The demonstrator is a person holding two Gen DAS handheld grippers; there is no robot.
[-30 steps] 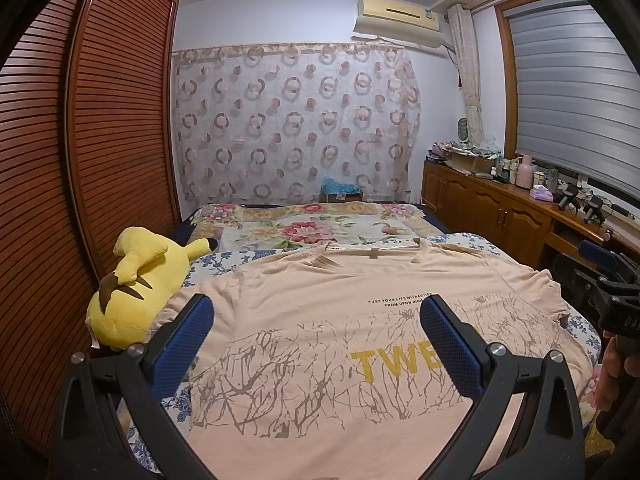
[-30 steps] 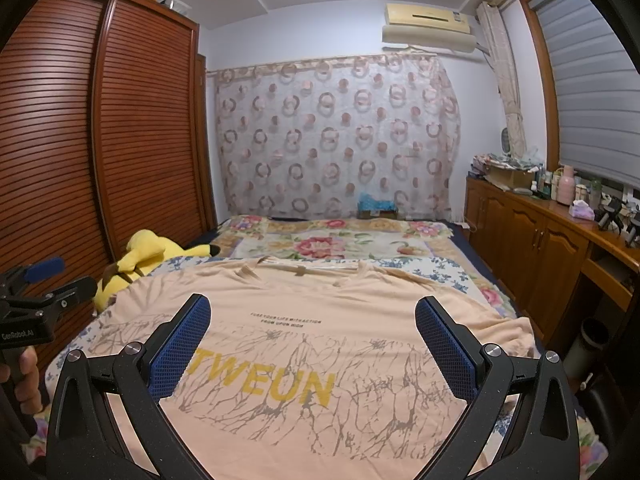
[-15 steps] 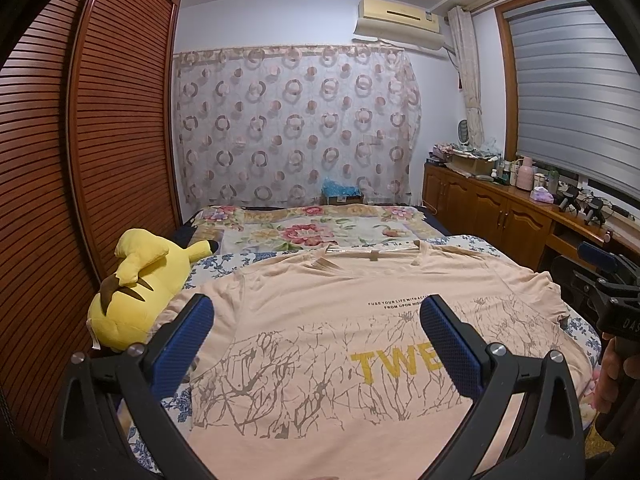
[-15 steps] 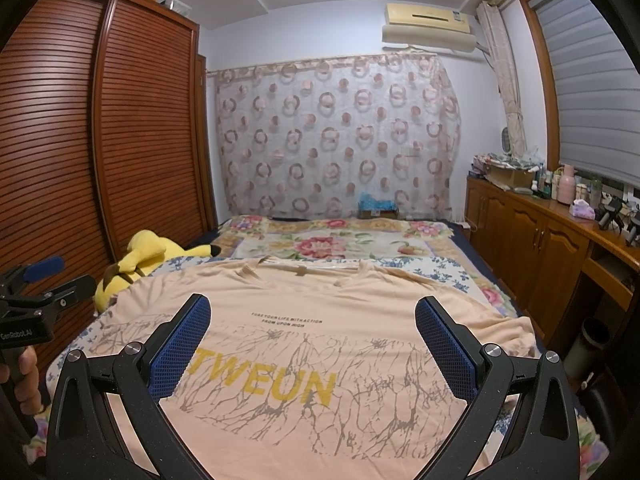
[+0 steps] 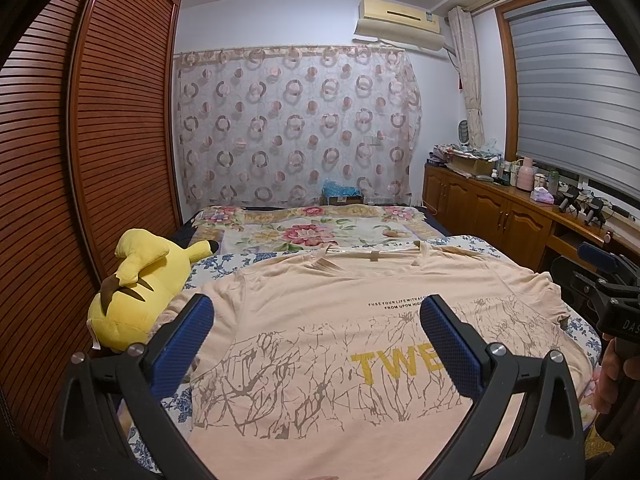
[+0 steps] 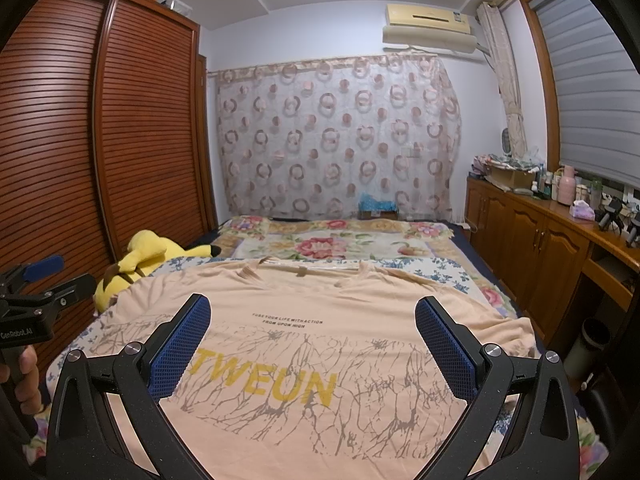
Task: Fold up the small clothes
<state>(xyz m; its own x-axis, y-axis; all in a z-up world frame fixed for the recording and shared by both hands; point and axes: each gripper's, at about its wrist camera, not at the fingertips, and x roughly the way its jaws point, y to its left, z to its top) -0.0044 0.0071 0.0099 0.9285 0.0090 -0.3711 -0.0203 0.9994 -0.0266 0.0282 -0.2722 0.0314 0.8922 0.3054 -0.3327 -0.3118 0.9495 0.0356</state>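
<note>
While the peach T-shirt [image 5: 320,320] is lying spread flat and print-up on the bed [image 5: 224,264], both tools are hovering above its lower half with nothing between their fingers. Seen from the left tool [image 5: 316,332], whose blue-padded fingers [image 5: 184,340] are standing spread wide and empty, the shirt is filling the space ahead and beneath, its collar lying at the far end and its hem running out of view below the tool. Off to that tool's left, a yellow plush toy [image 5: 140,288] is resting at the bed's edge beside the shirt's sleeve; whether it is touching the fabric cannot be told.

The right tool [image 6: 312,332] is likewise standing spread and empty, looking over the printed lettering toward the collar [image 6: 304,268]. A hand [image 6: 24,368] is gripping the left tool's handle at the far left of this view.

Judging from the placement, the garment is lying smoothed out so that its edges are reachable, and the tools are being held open and side by side in readiness to take hold of it. No fold is showing, so the task appears to be at its start. The right sleeve is lying slightly rumpled ahead of the right tool and may need straightening.
</note>
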